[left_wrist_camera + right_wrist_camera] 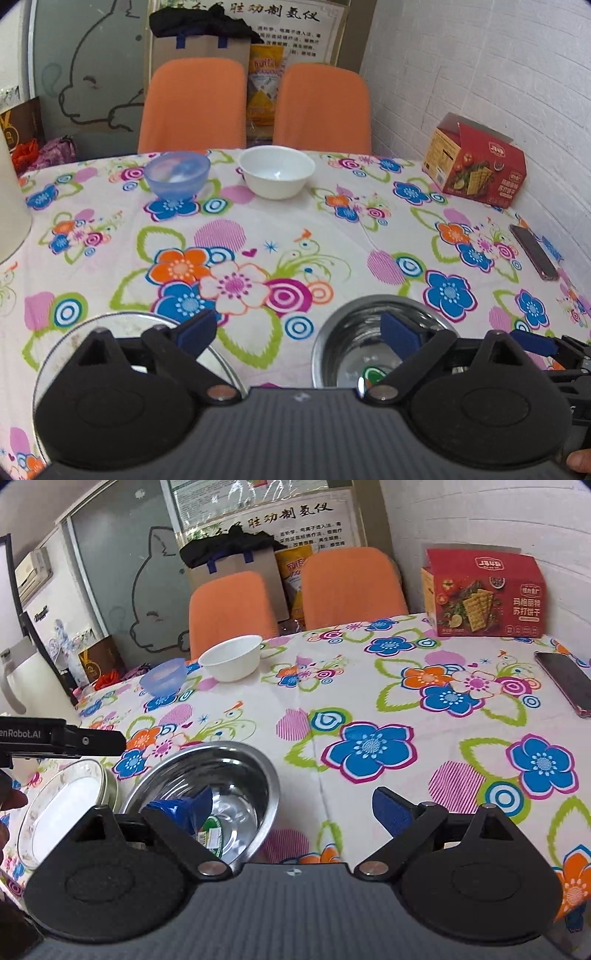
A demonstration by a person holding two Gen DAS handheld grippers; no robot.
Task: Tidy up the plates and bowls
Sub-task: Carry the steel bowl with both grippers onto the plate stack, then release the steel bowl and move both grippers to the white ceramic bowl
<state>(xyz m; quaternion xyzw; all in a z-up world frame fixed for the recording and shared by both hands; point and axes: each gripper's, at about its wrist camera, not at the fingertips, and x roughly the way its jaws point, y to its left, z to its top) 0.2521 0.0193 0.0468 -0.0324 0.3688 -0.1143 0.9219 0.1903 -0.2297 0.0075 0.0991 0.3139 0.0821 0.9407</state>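
Currently, status by item:

Left gripper (pixel 297 334): you are holding it low over the table with its jaws spread wide and nothing between them; its left finger (pixel 195 332) is overlapping the plate in the lower left of the left wrist view.

Right gripper (pixel 297 810): you are holding it wide apart and gripping nothing; its left finger (pixel 192 806) is hanging over the steel bowl's hollow, its right finger over bare cloth.

Steel bowl (pixel 369 332): it is sitting at lower centre of both views, just right of the plate, with a green sticker inside.

Plate (pixel 59 805): it is lying at the lower left of the right wrist view, close beside the steel bowl; contact cannot be told.

Blue bowl (pixel 176 174): it is standing upright at the far table edge, upper left of centre.

White bowl (pixel 276 170): it is standing just right of the blue bowl, apart from it.

Tablecloth (pixel 295 229): flowered, covering the table.

Red box (pixel 474 160): it is standing at the upper right, by the wall.

Phone (pixel 533 251): it is lying flat at the right edge.
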